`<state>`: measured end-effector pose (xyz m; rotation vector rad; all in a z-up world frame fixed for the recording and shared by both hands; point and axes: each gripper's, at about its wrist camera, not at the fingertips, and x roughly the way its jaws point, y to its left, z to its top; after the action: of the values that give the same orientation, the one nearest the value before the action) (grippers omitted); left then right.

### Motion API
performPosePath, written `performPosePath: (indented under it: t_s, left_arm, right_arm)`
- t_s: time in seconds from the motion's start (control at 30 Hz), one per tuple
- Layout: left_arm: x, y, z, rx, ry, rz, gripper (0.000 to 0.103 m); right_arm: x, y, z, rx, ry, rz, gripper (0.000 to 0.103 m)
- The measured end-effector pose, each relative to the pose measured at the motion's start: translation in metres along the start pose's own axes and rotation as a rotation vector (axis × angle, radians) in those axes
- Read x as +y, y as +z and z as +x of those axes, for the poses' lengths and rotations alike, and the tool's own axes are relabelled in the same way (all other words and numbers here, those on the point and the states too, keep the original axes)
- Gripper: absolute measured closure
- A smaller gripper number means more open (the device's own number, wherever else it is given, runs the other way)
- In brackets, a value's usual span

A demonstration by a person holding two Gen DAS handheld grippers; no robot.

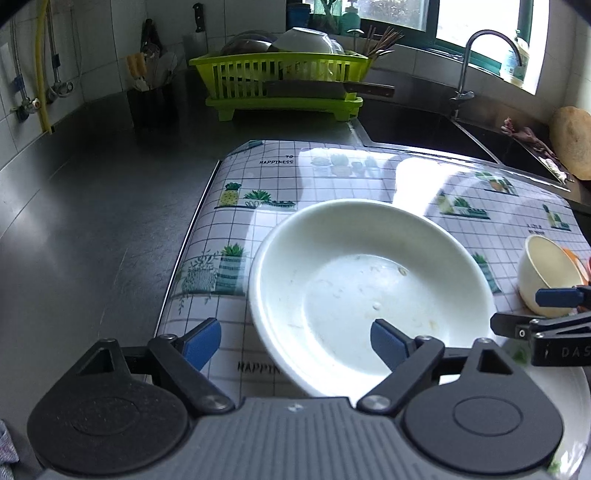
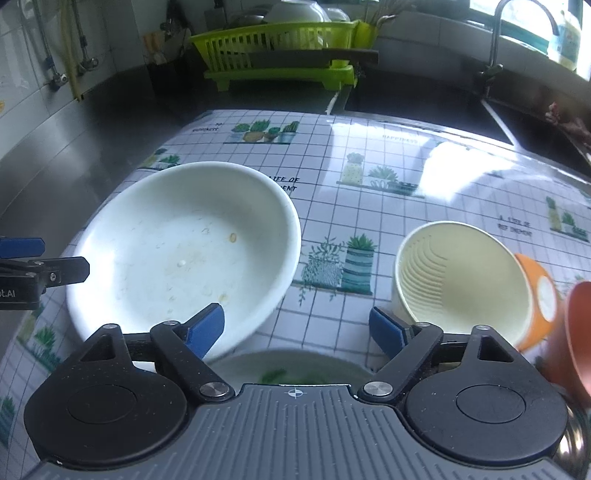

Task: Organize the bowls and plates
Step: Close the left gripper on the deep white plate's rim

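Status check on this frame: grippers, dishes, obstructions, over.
Left gripper open, straddling the white bowl's near rim. Right gripper open, empty. Cream bowl tipped on its side against orange bowl. Nothing blocking.

We see a glossy white bowl (image 1: 369, 288), smeared inside, on a shiny printed plastic mat (image 1: 236, 229). The counter (image 1: 92, 221) looks like brushed metal; the cream bowl (image 2: 458, 273) is matt and ribbed; the green rack (image 1: 280, 81) is plastic.

Daylight from window (image 1: 402, 14) (upper right), glare on mat (image 1: 417, 173) — fisheye-bent edges, dark corners
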<state>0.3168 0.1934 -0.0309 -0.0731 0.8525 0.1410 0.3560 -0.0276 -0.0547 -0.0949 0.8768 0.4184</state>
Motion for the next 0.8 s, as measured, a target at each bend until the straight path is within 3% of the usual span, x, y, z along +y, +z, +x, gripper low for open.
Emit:
performPosePath:
  t_s: [0.33,0.4,0.47,0.6,0.8]
  left_arm:
    - [0.009,0.01,0.032,0.037,0.012,-0.015,0.029]
    - [0.011,0.008,0.036,0.053,0.005,-0.02,0.04]
    - [0.014,0.007,0.041,0.065,-0.009,-0.029,0.043]
    - [0.018,0.002,0.049,0.091,-0.029,-0.05,0.063]
    - [0.019,-0.002,0.052,0.086,-0.018,-0.043,0.076]
  right_arm:
    - [0.006,0.012,0.03,0.026,0.03,0.0,0.025]
    - [0.006,0.015,0.037,0.033,0.04,0.005,0.026]
    - [0.01,0.018,0.042,0.032,0.034,-0.016,0.026]
    - [0.016,0.019,0.053,0.052,0.034,-0.039,0.036]
    - [0.03,0.014,0.056,0.043,0.009,-0.098,0.047]
